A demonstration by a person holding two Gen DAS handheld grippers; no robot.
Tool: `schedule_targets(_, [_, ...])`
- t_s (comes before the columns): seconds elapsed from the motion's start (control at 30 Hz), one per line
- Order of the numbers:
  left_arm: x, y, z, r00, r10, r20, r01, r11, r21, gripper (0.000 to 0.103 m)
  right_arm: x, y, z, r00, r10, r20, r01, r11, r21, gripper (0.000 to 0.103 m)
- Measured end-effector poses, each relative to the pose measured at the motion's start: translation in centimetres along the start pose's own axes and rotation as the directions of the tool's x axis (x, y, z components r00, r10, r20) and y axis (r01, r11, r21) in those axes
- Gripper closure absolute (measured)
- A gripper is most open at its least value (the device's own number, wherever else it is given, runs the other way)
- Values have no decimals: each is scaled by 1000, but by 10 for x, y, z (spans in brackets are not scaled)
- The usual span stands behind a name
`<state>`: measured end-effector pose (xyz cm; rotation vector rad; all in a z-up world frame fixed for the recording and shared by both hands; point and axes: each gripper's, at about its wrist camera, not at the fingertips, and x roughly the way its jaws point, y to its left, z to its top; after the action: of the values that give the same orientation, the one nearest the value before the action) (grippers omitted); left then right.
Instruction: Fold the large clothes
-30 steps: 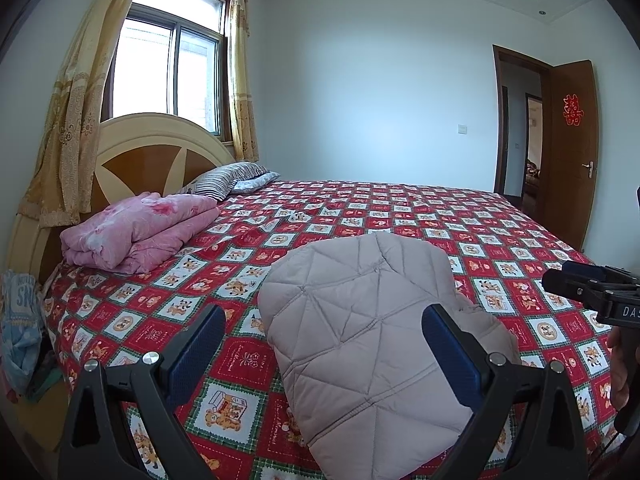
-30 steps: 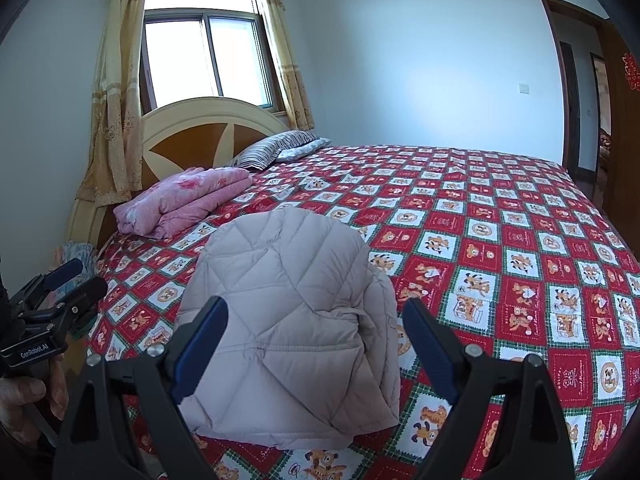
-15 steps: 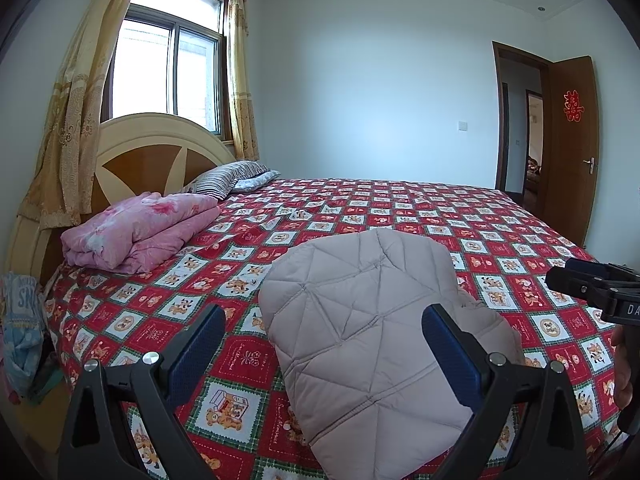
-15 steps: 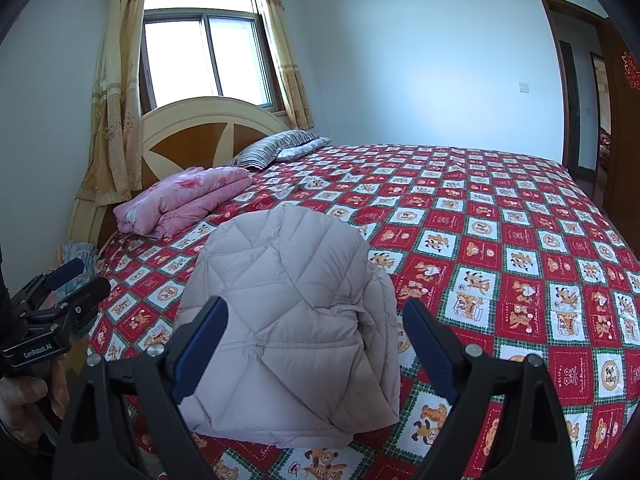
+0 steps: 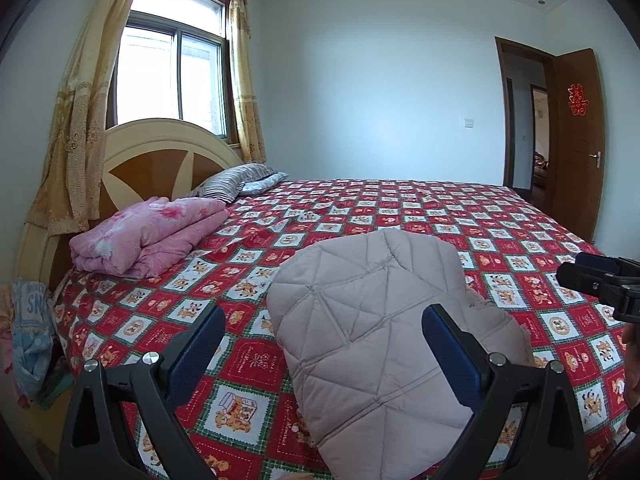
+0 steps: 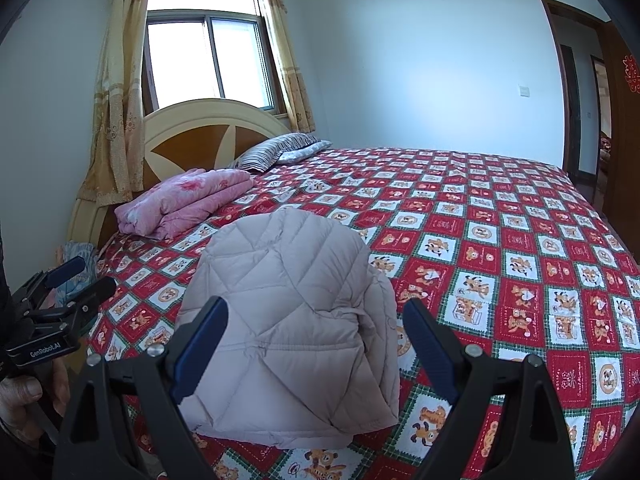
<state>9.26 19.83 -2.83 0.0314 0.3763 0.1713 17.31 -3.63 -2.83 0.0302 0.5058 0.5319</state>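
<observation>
A pale grey-pink quilted down jacket (image 5: 372, 320) lies folded in a compact bundle on the red patterned bedspread (image 5: 400, 208), near the bed's front edge. My left gripper (image 5: 323, 314) hovers just before it, open wide, blue pads apart and touching nothing. My right gripper (image 6: 316, 305) is held the same way over the jacket (image 6: 288, 300), open and holding nothing. The right gripper (image 5: 600, 280) also shows at the right edge of the left wrist view. The left gripper (image 6: 68, 284) shows at the left edge of the right wrist view, with a hand (image 6: 24, 396) under it.
A folded pink quilt (image 5: 148, 236) and a striped pillow (image 5: 228, 184) lie by the wooden headboard (image 5: 160, 152). Curtains frame a window (image 5: 172, 80) behind. Blue cloth (image 5: 32, 332) hangs at the bed's left side. An open brown door (image 5: 576, 140) stands at the far right.
</observation>
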Motion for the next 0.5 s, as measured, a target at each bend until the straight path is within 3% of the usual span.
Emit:
schedule_targets(0.23, [1,-3,1,1000,2,-4,-2,1000,-9,3,0,1,0,1000,3,1,-3,1000,-4,12])
schedule_targets(0.33, [-6,-7,0,998,47,37,-47,999,10,1,0,1,1,1000,3,3,-3,1000,-1,12])
schedule_targets(0.5, [-11,-11,2,996,53,72,-55,998,22,1,0,1,1,1000,4,2,-4,1000,-2,12])
